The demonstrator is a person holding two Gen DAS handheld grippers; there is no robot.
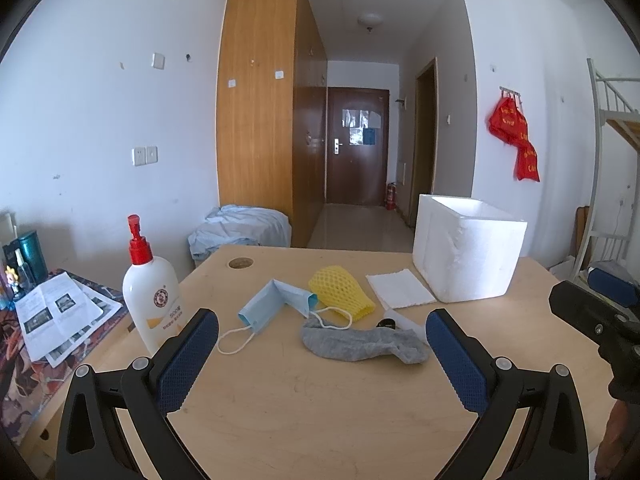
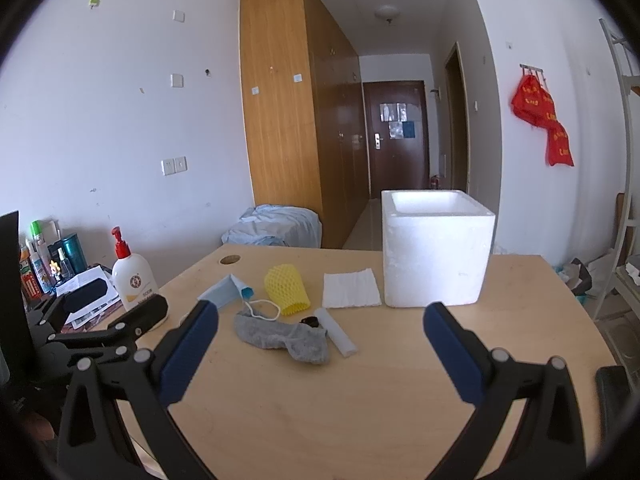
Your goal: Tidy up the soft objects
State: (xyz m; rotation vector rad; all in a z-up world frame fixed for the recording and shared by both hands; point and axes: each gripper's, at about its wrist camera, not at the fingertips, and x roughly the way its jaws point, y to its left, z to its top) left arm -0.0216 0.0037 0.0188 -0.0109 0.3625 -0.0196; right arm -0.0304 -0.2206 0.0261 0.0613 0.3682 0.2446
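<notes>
Pale wooden desk (image 1: 320, 400), mid-surface: limp grey fabric sock (image 1: 360, 344), light and floppy, likely best pinched mid-body, white foam box (image 1: 468, 252) near far right edge; left tool (image 1: 322, 354) and right tool (image 2: 320, 348) spread, empty.

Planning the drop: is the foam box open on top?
Open: the foam box has no lid, and its white inner wall shows.

We see a lotion bottle (image 1: 151, 292) with a red pump upright at the desk's (image 1: 320, 400) left edge — papers (image 1: 56, 316) lie beside it; beyond stand a wardrobe (image 1: 260, 100), a dark door (image 1: 356, 144) and red bags (image 1: 516, 140) — hung on the wall
</notes>
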